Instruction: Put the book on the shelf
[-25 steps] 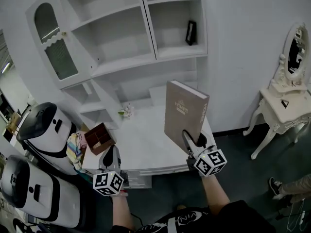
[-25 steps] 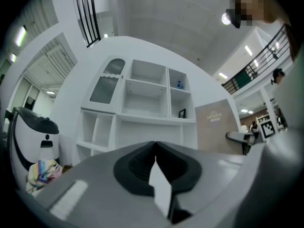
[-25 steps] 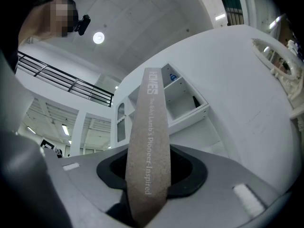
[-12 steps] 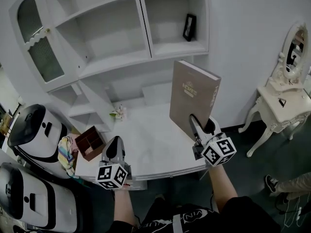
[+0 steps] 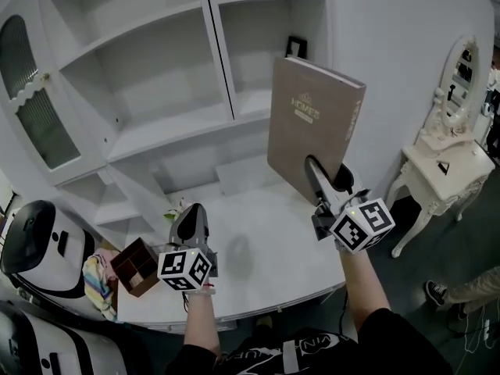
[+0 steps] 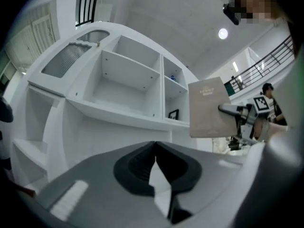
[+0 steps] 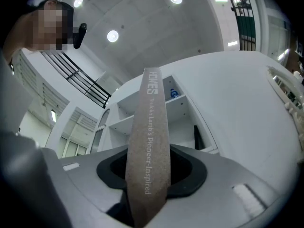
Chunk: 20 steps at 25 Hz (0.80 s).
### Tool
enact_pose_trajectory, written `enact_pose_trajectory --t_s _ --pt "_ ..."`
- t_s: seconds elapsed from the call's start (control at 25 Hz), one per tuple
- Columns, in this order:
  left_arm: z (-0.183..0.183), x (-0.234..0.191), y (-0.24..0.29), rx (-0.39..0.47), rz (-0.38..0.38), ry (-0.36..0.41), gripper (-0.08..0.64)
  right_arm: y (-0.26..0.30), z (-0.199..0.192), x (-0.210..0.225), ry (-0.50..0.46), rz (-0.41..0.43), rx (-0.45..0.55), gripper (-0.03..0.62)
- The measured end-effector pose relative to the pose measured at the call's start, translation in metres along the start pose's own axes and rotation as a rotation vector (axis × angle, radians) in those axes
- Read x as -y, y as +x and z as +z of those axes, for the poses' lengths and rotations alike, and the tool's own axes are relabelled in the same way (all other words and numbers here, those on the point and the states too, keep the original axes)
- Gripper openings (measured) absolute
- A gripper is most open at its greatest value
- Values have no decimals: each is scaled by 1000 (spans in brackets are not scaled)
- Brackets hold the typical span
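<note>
The book (image 5: 311, 123), a tan hardback, stands upright in the air at the centre-right of the head view. Its front cover faces the camera and its top overlaps the right-hand compartment of the white shelf unit (image 5: 164, 127). It is in front of the shelves and rests on no board.

The right gripper (image 5: 320, 180) pinches the book's lower edge, its jaws spread to the book's thickness with one pad on each cover. In the right gripper view the lettered spine rises straight up between them.

Behind the book's top left corner, in that right-hand compartment, stands a small dark thing, perhaps a picture frame (image 5: 295, 47).

The left gripper (image 5: 190, 221) sits at the lower left of the head view, above the white desktop (image 5: 266, 248) and well apart from the book. Its jaws are pressed together with nothing between them.

A brown wooden box (image 5: 133, 266) lies by the desktop's left edge. A cream dressing table (image 5: 437, 170) stands at the far right of the frame.
</note>
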State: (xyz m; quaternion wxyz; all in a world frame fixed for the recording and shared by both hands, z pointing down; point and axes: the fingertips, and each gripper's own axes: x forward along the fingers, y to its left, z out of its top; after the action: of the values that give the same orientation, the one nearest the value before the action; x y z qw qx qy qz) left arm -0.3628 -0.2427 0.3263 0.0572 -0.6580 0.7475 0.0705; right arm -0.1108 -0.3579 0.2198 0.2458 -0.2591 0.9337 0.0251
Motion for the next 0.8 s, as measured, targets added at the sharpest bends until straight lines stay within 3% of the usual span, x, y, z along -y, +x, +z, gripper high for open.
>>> enact_pose_trajectory --t_s 0.36,0.6,0.8 --pt "27 -16 74 40 -80 15 0 87 45 4 -148 -7 103 175" --pt "25 -20 96 48 -122 15 0 128 47 12 -222 -48 121 175" --pt "25 -9 102 59 -140 38 0 131 44 21 -281 -62 107 175"
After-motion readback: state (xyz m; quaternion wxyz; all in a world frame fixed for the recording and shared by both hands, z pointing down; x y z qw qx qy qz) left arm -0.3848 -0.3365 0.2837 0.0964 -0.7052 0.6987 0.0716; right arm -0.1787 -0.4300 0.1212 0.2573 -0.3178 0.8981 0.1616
